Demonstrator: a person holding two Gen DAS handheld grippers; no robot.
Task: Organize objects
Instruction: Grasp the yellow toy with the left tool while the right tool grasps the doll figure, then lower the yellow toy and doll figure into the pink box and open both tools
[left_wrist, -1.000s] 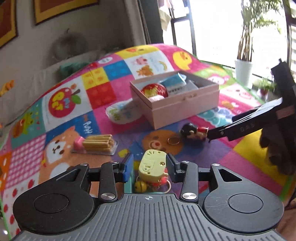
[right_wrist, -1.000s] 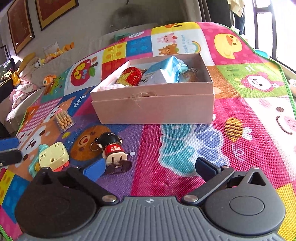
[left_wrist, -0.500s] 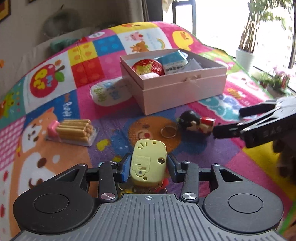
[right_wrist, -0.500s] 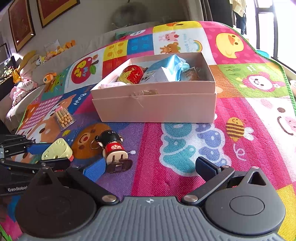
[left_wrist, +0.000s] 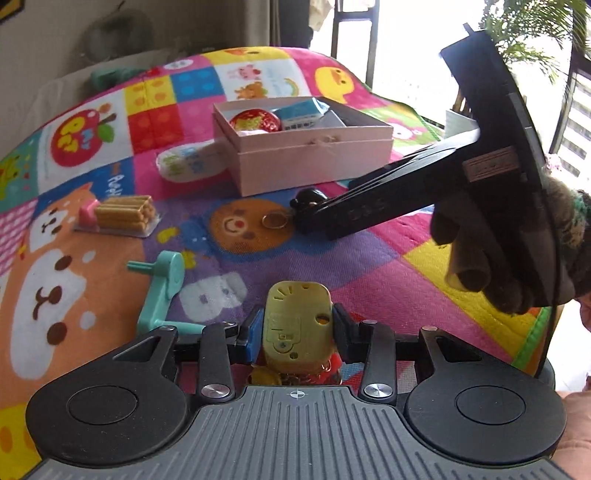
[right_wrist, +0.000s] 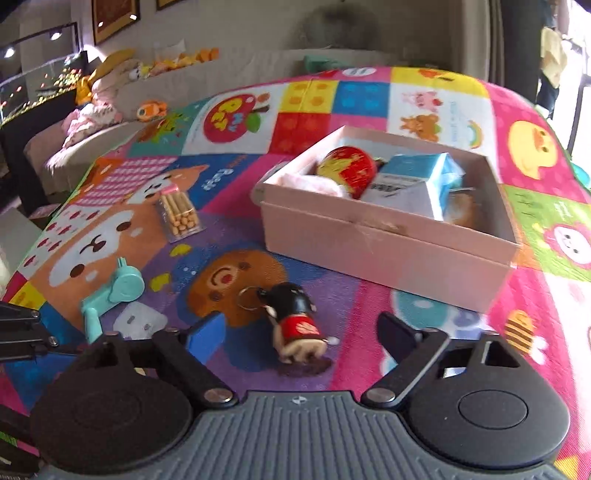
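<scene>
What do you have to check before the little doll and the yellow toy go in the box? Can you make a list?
1. Yellow toy held tight in left gripper: ok.
2. Doll between the fingers of right gripper: ok.
3. Right jaws pressing on the doll: not ok, they are closing but a gap shows on both sides.
4. Box open on top: ok.
5. Room left in the box: cannot tell, it looks rather full.
6. Teal crank clear of both grippers: ok.

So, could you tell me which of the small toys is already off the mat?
The yellow toy, clamped in the left hand-held gripper. The doll keychain and turquoise crank lie on the mat.
</scene>
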